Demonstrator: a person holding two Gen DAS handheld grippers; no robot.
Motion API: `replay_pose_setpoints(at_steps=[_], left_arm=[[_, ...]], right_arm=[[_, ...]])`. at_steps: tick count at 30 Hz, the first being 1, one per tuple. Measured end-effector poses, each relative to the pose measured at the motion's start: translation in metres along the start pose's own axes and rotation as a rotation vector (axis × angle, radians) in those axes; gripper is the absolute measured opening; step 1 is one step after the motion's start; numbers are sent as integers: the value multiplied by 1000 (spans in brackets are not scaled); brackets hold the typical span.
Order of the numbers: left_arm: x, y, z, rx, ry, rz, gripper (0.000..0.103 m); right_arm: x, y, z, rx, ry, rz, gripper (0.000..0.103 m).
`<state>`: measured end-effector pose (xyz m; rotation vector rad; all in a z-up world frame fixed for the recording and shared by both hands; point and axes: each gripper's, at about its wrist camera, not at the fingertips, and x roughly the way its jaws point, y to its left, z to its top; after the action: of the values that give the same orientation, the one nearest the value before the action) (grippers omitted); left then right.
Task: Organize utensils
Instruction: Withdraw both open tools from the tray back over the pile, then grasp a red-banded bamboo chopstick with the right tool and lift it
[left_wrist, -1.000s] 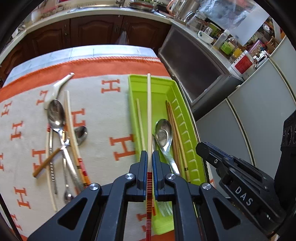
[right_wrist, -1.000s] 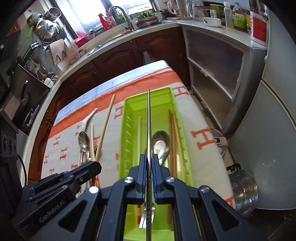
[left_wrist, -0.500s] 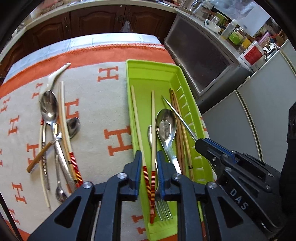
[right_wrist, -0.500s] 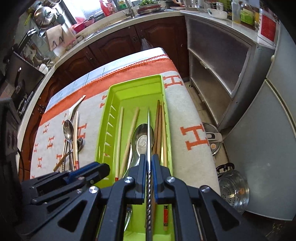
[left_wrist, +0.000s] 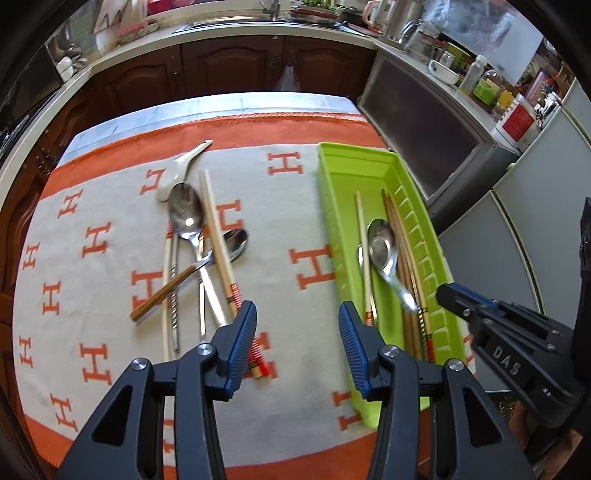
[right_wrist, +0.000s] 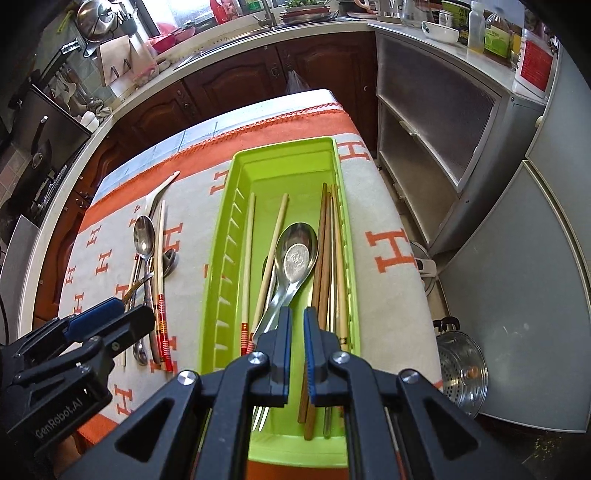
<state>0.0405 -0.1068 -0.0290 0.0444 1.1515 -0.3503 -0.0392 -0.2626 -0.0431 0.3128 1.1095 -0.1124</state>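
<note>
A lime green tray (left_wrist: 334, 206) (right_wrist: 221, 266) lies at the right of the cloth. It holds pale chopsticks (right_wrist: 248, 258), brown chopsticks (right_wrist: 325, 258), a large steel spoon (right_wrist: 297, 254) (left_wrist: 382, 245) and a fork. A loose pile lies on the cloth to its left: a white ceramic spoon (left_wrist: 177, 171), steel spoons (left_wrist: 186, 214), a pale chopstick (left_wrist: 218, 243) and a wooden-handled utensil (left_wrist: 162, 291). My left gripper (left_wrist: 297, 326) is wide open and empty, between pile and tray. My right gripper (right_wrist: 296, 325) is slightly open and empty above the tray's near end.
An orange and cream cloth (left_wrist: 110, 236) covers the table. Dark wood cabinets (left_wrist: 229, 66) and a counter stand behind. A grey cabinet (right_wrist: 436, 122) stands to the right, and a steel steamer pot (right_wrist: 460, 365) sits on the floor.
My left gripper let its pale chopstick go into the tray, opened wide and shifted left. My right gripper released its thin metal utensil into the tray and its jaws parted a little.
</note>
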Motion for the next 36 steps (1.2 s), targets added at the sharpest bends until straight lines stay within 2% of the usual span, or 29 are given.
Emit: replay_pose_setpoints(at_steps=[11, 25, 31, 36], left_arm=[[-24, 42, -29, -44, -1, 73, 52], [-41, 110, -54, -160, -7, 141, 54], [-35, 143, -56, -224, 3, 140, 54], [-28, 162, -48, -243, -19, 129, 54]], right_arm=[[-17, 29, -14, -46, -1, 22, 6], [-14, 103, -20, -167, 8, 100, 6], [-2, 125, -15, -183, 10, 129, 6], [12, 139, -8, -179, 13, 145, 6]])
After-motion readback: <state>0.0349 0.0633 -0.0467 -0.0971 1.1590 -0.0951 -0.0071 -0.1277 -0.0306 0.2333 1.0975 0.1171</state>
